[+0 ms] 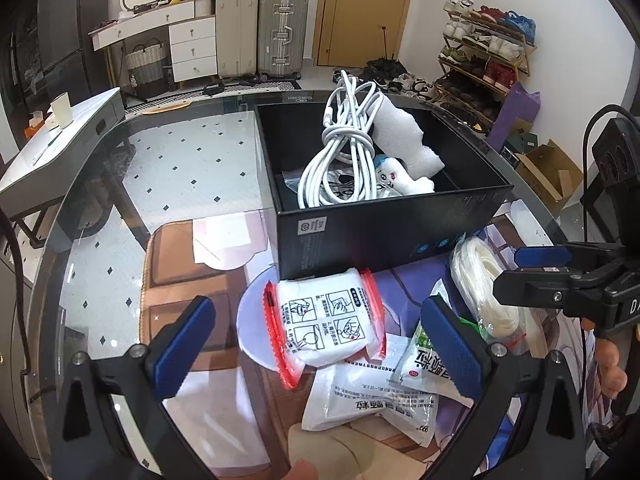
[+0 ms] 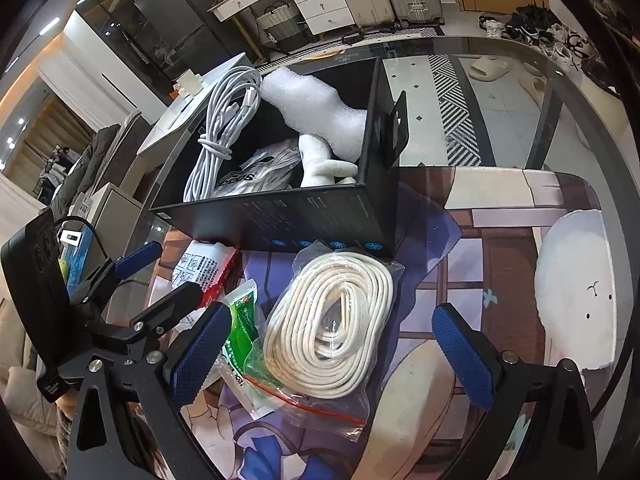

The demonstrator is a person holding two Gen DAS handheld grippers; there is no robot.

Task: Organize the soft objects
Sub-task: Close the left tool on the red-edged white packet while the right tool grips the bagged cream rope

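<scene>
Glass tabletop (image 1: 168, 168) carries a black box (image 1: 384, 232) in the upper middle of the frame, already holding a white cable (image 1: 340, 160), foam (image 1: 404, 136) and a plush toy (image 1: 400, 178). I judge the work about half done: a red-edged pouch (image 1: 326, 326), sachets (image 1: 372, 396) and bagged rope (image 2: 332, 328) lie outside, below the box. Left gripper (image 1: 320, 344) and right gripper (image 2: 332, 348) have jaws spread wide, holding nothing.

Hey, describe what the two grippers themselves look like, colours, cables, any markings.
Both the left gripper and the right gripper have black angular frames with silver bolts and two fingers faced with dotted blue pads. Each carries a black camera box fed by a black cable. White lettering marks the right gripper's body, only partly readable. Bare fingers hold it; no sleeve is visible.
</scene>
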